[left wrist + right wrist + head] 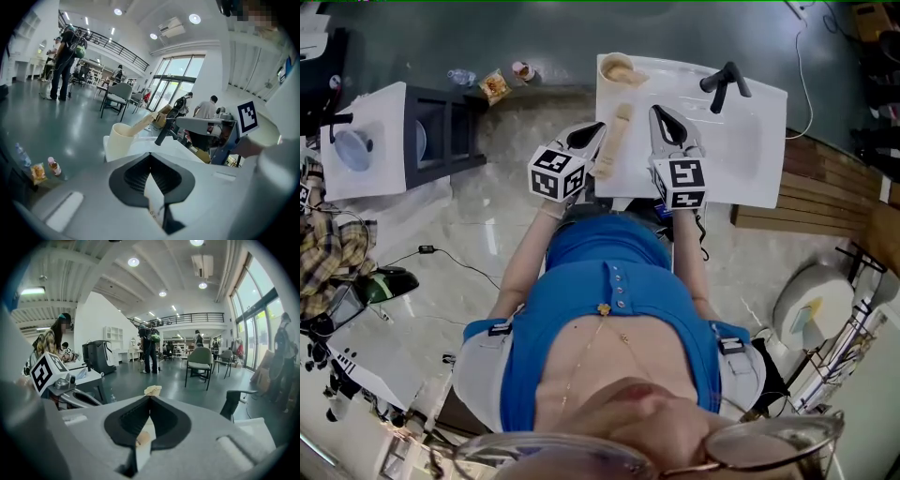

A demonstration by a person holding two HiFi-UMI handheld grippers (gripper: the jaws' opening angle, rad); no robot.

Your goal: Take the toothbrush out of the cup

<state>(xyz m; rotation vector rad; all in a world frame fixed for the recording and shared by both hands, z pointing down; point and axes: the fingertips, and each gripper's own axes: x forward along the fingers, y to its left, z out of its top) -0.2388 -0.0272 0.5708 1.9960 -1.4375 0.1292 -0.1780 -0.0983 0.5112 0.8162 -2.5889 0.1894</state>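
A beige cup [617,69] stands on the far left corner of the white sink counter [750,159]. A pale wooden toothbrush [614,141] shows between my two grippers. In the left gripper view it leans out of the cup [119,140] up to the right [146,122]. My left gripper [600,125] is shut and empty, just left of the toothbrush and short of the cup. My right gripper [655,110] is shut too, to the toothbrush's right. A beige tip [153,390] pokes up just past its jaws; whether they touch is unclear.
A black faucet [724,82] rises at the counter's back right. Bottles and a snack bag [492,86] lie on the floor left of the sink. A white table [366,141] stands further left, wooden boards [825,202] to the right. People and chairs fill the hall behind.
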